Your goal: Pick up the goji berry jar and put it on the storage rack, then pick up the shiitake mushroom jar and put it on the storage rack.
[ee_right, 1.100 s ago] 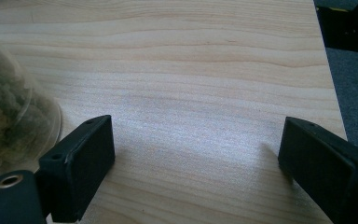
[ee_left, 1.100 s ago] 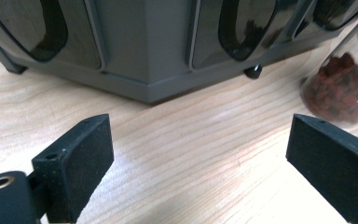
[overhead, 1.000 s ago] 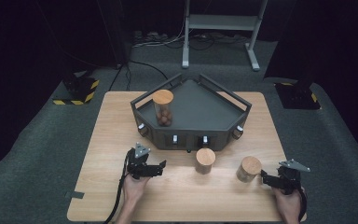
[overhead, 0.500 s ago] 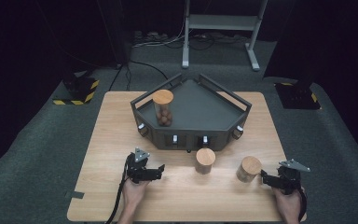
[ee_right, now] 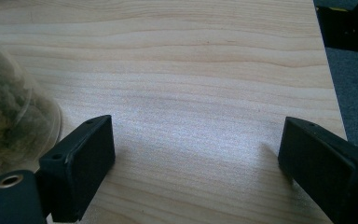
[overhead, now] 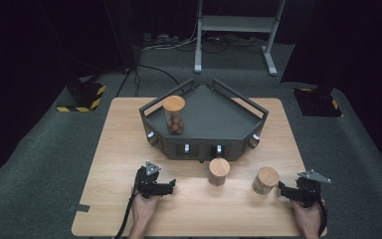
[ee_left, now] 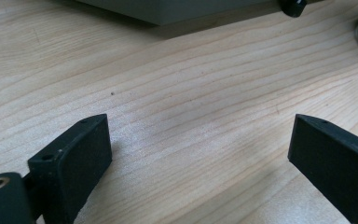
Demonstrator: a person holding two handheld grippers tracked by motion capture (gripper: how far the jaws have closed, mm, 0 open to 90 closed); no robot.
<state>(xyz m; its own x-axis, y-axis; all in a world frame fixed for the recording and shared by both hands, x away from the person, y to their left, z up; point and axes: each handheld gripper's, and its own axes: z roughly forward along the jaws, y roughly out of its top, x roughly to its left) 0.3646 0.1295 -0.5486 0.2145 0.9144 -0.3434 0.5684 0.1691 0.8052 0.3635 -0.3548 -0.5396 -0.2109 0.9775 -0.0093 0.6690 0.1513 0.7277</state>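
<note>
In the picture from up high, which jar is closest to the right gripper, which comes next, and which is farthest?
From the right gripper, in the high view:
1. The right jar, on the table just beside its tips.
2. The middle jar, farther left, in front of the tray.
3. The tray jar, standing inside the tray at the back left, holding brown round things.

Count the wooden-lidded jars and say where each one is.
3: one jar on the dark tray, one jar on the table before the tray, one jar by the right gripper.
</note>
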